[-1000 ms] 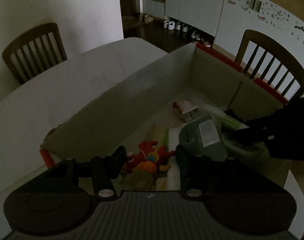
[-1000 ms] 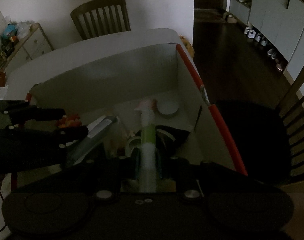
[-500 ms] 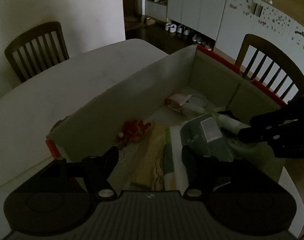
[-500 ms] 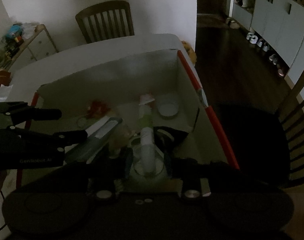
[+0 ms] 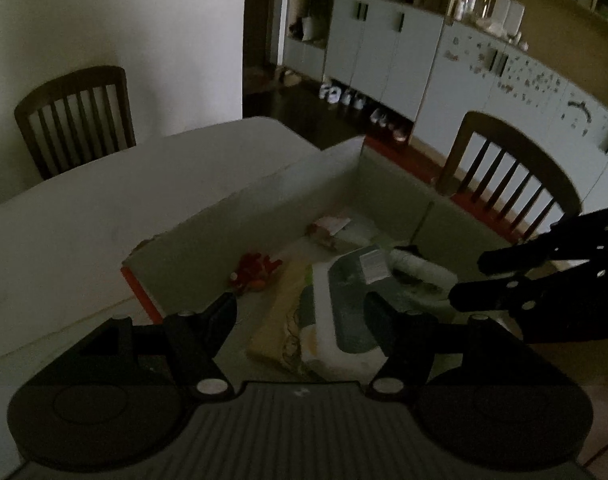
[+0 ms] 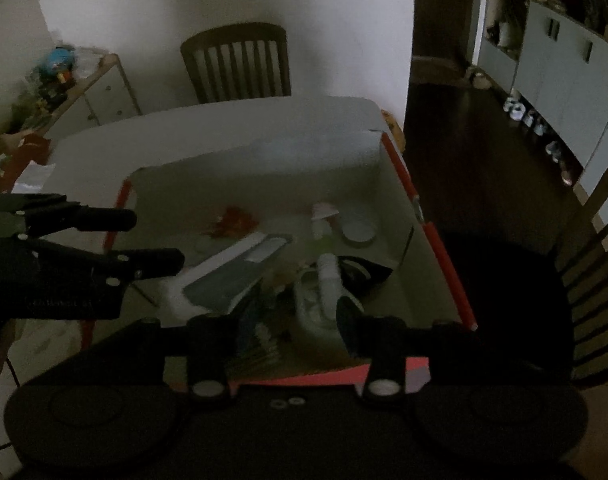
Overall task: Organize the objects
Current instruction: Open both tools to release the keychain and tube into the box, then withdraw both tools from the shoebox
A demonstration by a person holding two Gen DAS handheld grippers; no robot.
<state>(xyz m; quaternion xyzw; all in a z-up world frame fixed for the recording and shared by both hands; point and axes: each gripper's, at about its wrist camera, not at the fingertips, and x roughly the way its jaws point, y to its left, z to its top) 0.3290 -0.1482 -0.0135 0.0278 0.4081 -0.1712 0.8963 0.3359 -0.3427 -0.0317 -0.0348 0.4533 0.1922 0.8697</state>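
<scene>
The table is white and carries an open box with white walls and red edges. One dark chair stands at the far end of the table; a second chair stands beside the box. Pale cabinets line the room behind, with shoes on the dark floor below them.

All loose items lie inside the box:
- A flat grey-green packet with a white label lies on a white pad near the front wall.
- A yellow printed cloth lies just beside the pad.
- A white tube lies across a round white dish, beside the packet.
- A black item lies next to the dish; its kind cannot be told.
- A round white lid lies near the far right corner.
- A red toy lies on the box floor near the left wall, apart from the other items.
- A small pink-capped item lies near the far wall.

The left gripper hangs above the front edge of the box. Its jaws are spread wide and hold nothing. The right gripper hangs above the near wall of the box, over the dish and tube. Its jaws are also spread wide and hold nothing. Each gripper shows in the other's view as two black fingers reaching in from the side.
</scene>
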